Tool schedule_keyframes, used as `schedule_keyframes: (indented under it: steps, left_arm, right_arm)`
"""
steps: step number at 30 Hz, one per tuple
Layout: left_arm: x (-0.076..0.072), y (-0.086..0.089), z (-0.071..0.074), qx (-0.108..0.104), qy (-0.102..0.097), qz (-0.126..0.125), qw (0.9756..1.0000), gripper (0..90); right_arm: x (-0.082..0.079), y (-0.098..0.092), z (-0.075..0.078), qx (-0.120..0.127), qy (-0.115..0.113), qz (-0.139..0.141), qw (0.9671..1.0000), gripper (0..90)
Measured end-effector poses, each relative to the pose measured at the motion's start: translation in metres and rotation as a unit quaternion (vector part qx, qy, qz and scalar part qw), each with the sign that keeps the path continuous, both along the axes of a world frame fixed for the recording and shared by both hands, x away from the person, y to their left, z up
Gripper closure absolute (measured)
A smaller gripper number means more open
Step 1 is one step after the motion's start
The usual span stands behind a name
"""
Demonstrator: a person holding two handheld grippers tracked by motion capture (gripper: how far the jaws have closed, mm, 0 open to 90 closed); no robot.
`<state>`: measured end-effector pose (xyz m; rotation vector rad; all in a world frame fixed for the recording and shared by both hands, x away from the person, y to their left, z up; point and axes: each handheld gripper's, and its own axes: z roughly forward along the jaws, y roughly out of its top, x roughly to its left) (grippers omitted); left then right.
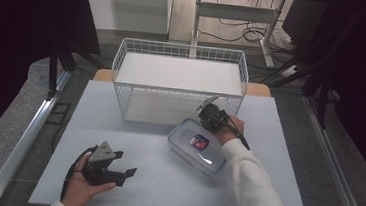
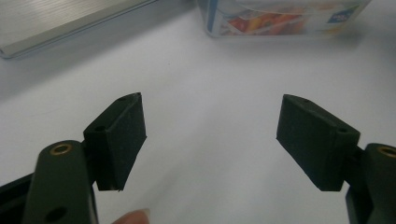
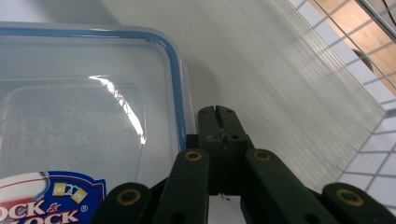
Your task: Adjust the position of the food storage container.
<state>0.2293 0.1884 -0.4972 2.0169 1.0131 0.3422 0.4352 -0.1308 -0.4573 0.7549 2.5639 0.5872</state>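
Observation:
A clear plastic container (image 1: pixel 197 145) with a blue-rimmed lid and a red and blue label lies on the white table (image 1: pixel 164 181), right of the middle. My right gripper (image 1: pixel 205 119) is at its far end, close to the basket. In the right gripper view its jaws (image 3: pixel 217 114) are shut together, right beside the lid's edge (image 3: pixel 176 70), with nothing seen between them. My left gripper (image 1: pixel 126 162) rests low at the front left, its jaws open wide (image 2: pixel 210 135) and empty. It faces the container (image 2: pixel 280 18), which is a good way off.
A white wire basket (image 1: pixel 183 50) stands at the back of the table, its front side open toward the container; its mesh (image 3: pixel 369 140) is just right of my right gripper. Metal rails run along both sides of the table.

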Motion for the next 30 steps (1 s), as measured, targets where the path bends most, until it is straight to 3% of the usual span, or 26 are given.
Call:
schedule_keyframes:
  steps: [7,9,14,20,23,30]
  left_arm:
    - [0.001,0.005,0.001,-0.004,-0.002,0.013,0.9999,23.9]
    - [0.001,0.007,0.001,-0.005,-0.001,0.016,0.9999,24.0]
    - [0.001,0.009,0.002,-0.013,0.001,0.022,0.9997,24.0]
    - [0.001,0.011,0.002,-0.015,0.001,0.027,0.9995,24.1]
    - [0.001,0.012,0.002,-0.014,0.0,0.027,0.9995,24.1]
    - [0.001,0.013,0.002,-0.013,-0.001,0.029,0.9995,24.1]
  right_arm:
    - [-0.008,0.015,0.001,-0.01,0.005,0.033,0.9994,88.8]
    - [-0.015,0.025,0.0,-0.014,0.008,0.059,0.9981,88.8]
    - [-0.022,0.035,0.0,-0.016,0.013,0.079,0.9967,88.8]
    - [-0.035,0.049,0.001,-0.009,0.027,0.11,0.9935,88.7]
    - [-0.045,0.057,0.002,-0.004,0.04,0.137,0.9898,88.7]
    - [-0.057,0.067,0.002,-0.01,0.043,0.162,0.9858,88.7]
